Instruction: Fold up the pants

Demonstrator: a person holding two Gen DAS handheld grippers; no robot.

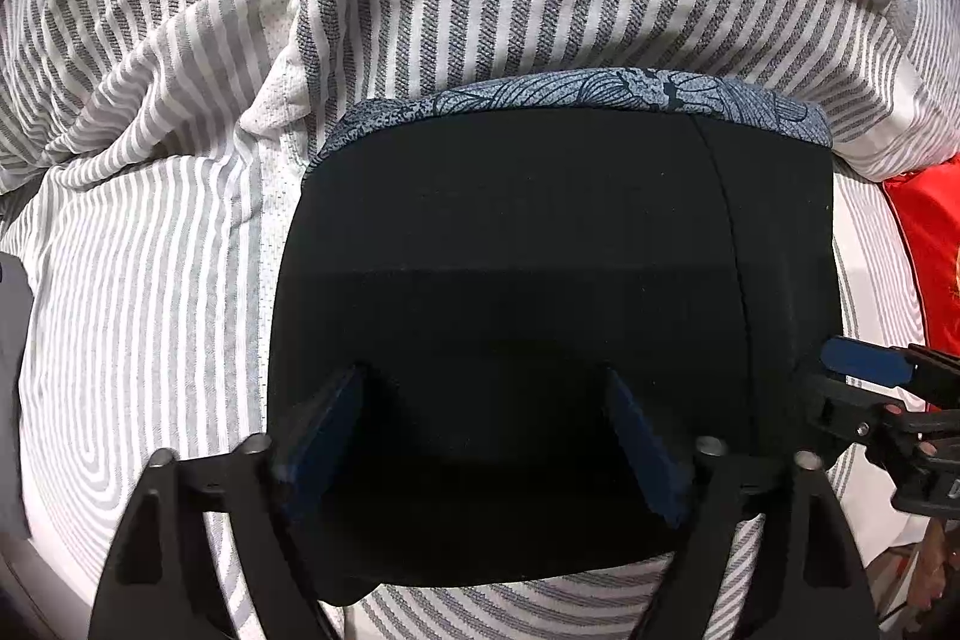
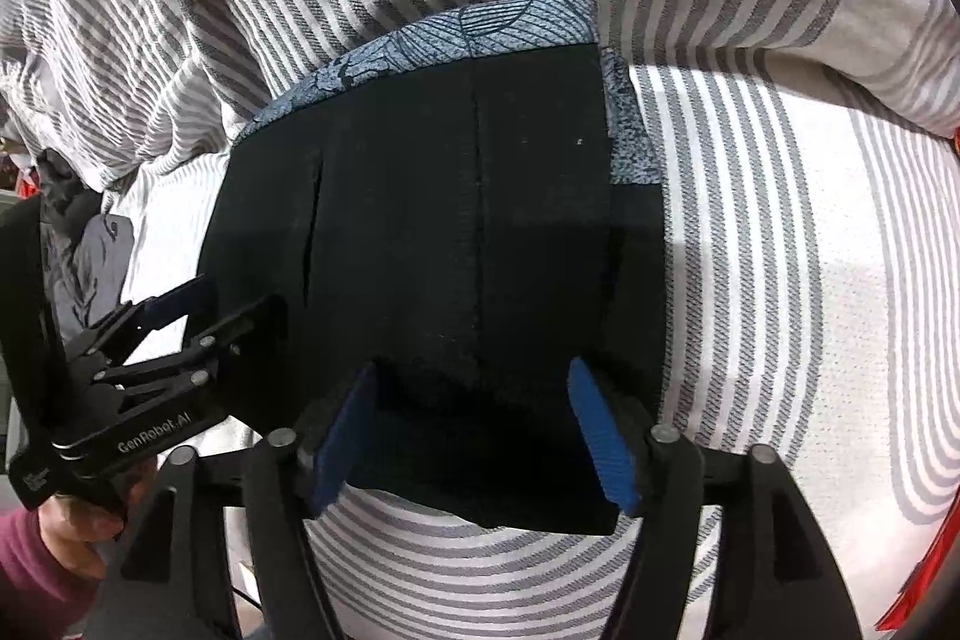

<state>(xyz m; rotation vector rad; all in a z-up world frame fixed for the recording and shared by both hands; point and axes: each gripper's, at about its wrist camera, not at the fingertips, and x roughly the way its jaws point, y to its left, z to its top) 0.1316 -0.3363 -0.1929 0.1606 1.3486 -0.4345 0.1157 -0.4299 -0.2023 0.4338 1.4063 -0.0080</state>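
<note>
We count one pair of pants (image 1: 540, 316), two grippers, one striped bedsheet (image 1: 144, 316) and one blue patterned cloth (image 1: 600, 91).

The pants are black, folded into a compact flat block with a seam line running away from us. They lie on the bedsheet directly beneath and ahead of both claws. The blue patterned cloth shows only along the far edge of the pants and beside their right edge.

The longer sides of the block seem to run away from the claws, though the lens distortion leaves that uncertain.

Our left gripper (image 1: 486, 436) stands with its blue pads spread wide over the near part of the pants, clamping nothing. Our right gripper (image 2: 474, 430) is likewise spread apart over the near edge, its pads not pressing the fabric. Each gripper appears beside the other at the frame's edge.
</note>
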